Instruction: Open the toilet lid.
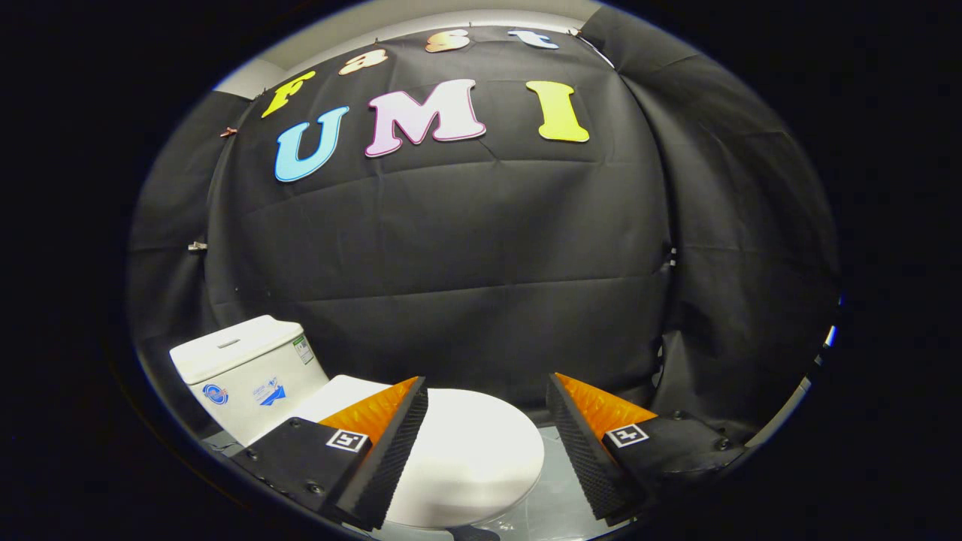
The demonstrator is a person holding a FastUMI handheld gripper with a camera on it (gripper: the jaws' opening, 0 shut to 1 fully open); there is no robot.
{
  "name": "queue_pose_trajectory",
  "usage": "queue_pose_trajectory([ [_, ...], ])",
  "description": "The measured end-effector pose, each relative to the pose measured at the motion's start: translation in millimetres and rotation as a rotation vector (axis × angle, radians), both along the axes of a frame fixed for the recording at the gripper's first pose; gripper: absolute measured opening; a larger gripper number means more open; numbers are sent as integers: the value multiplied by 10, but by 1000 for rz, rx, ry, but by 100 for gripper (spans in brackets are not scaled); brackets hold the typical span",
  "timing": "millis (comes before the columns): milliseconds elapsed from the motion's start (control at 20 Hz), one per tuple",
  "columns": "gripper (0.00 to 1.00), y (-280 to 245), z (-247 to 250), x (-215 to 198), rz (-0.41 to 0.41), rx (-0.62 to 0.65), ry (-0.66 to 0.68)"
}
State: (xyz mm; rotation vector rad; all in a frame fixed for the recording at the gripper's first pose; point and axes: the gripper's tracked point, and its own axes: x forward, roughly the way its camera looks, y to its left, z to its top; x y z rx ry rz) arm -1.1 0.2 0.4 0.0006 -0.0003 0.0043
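- Black cloth walls the booth; a pale floor (560, 488) carries the toilet.
- The toilet lid (473, 451) lies flat and closed, below the fingers, the tank (240, 368) behind it.
- The gripper (487, 443) hangs above, fingers spread, touching nothing.
- Nothing is done yet: reaching the lid's front edge and lifting remain.

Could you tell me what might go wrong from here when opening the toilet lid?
The gripper is open and hovers above the closed toilet lid, touching nothing. The lid looks smooth and rounded, so a finger could slip off its rim. The tank stands close behind the lid, so a fast swing may knock the lid against it.
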Motion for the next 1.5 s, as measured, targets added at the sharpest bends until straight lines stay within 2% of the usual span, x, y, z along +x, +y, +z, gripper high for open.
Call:
queue_pose_trajectory([
  [900,99,-19,-5,-12,-5,-2,8],
  [1100,99,-195,34,-88,-26,-21,28],
  [1200,99,-162,119,-96,-16,10,36],
  [1500,99,-182,211,-295,6,-8,48],
])
